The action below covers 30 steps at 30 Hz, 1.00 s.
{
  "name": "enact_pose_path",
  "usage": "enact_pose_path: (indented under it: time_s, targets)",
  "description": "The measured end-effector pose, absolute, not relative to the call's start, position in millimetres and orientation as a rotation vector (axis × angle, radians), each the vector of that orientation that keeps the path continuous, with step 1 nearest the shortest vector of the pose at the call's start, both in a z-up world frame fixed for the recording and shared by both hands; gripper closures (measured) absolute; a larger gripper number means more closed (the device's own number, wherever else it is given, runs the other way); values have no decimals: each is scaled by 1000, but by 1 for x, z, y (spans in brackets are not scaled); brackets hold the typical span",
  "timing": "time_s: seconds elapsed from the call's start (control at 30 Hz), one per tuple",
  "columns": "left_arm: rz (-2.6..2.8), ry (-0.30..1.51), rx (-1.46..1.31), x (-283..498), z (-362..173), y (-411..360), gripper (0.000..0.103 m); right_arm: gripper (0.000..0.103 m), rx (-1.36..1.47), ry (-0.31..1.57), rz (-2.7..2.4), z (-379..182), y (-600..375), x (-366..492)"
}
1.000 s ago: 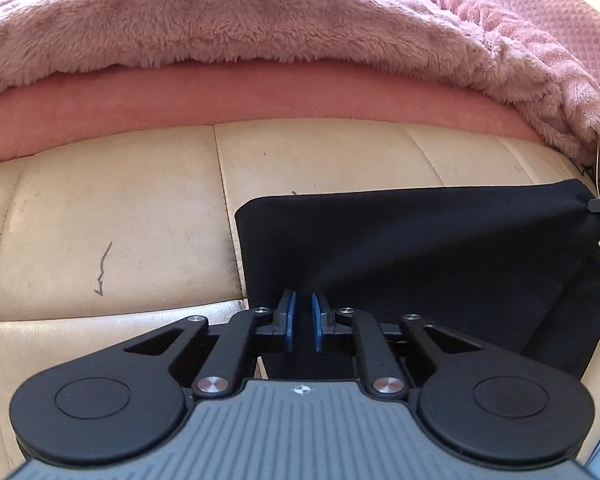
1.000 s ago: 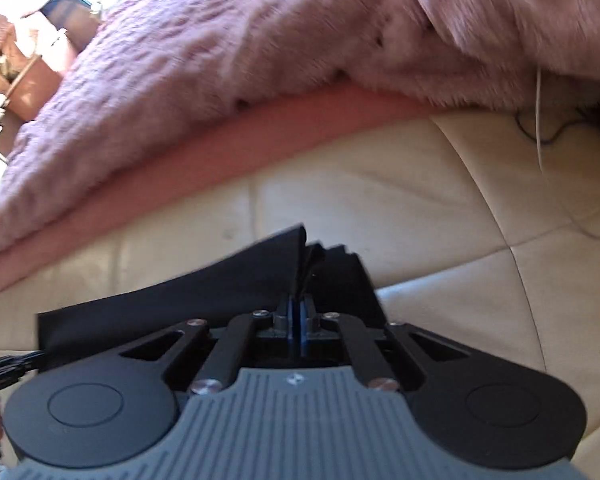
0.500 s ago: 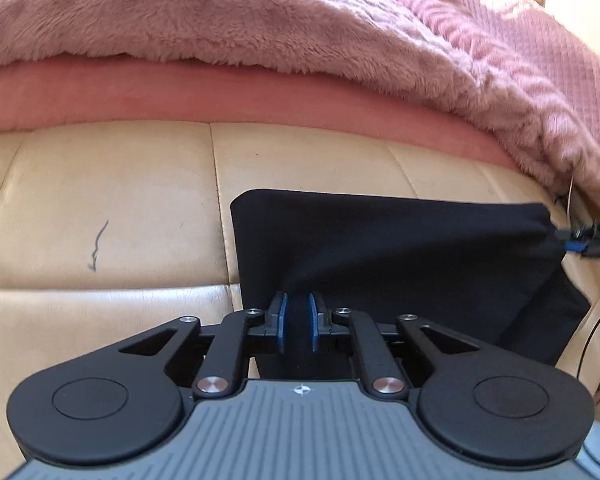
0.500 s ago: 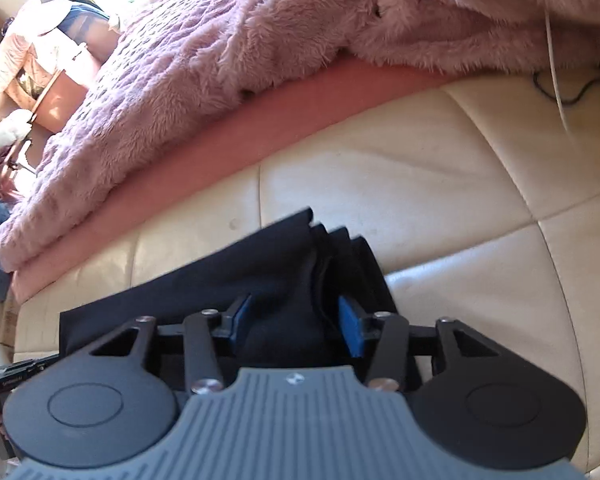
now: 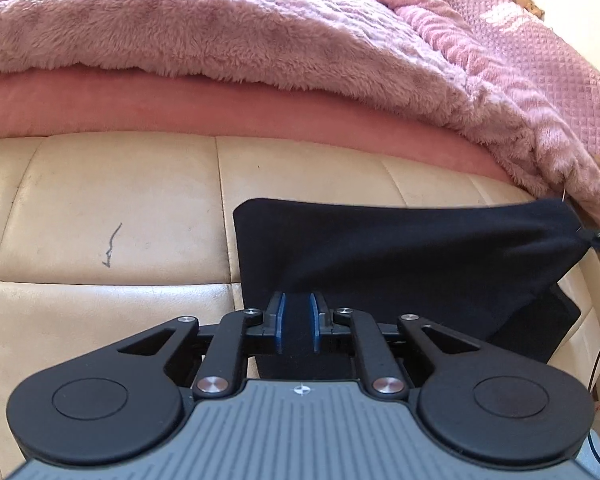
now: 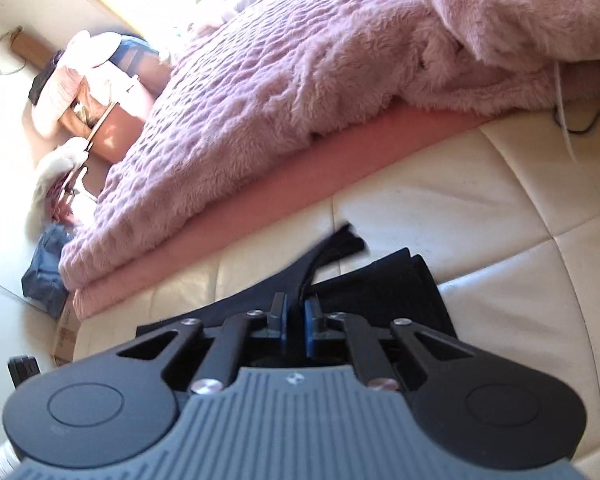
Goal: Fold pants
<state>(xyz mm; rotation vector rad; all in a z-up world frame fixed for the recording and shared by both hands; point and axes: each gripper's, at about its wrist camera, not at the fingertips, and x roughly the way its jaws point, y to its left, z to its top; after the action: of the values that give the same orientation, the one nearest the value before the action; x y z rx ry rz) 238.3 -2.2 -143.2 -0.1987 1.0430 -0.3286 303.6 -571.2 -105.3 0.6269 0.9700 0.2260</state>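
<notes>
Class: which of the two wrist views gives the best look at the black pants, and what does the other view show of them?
The left wrist view: the pants spread nearly whole across the cream cushion, with both held ends visible. The right wrist view shows only the layered end of the pants by its own gripper.

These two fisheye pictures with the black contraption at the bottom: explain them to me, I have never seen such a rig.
No robot here: a person carries a hand-held two-finger gripper in each hand, each with a camera looking forward along its fingers. One picture comes from the left gripper, the other from the right gripper. The black shape filling each picture's bottom is the gripper's own body. Below lies a cream leather cushion, and behind it a fluffy pink blanket. On the cushion are black pants, partly folded. Both grippers are pinching them: the left at the near edge, the right at a raised corner.
</notes>
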Motion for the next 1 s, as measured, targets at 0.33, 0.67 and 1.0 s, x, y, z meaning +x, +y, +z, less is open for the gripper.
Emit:
enact_pose_path:
  time_s: [0.33, 0.67, 1.0]
  targets:
    - [-327, 1110, -59, 239, -162, -21, 89, 97, 305, 1126, -44, -160, -546, 317]
    - [-311, 1060, -125, 216, -146, -4, 78, 80, 304, 1084, -101, -130, -564, 280]
    - [-220, 1060, -527, 222, -171, 32, 47, 81, 208, 863, 29, -144, -480, 262]
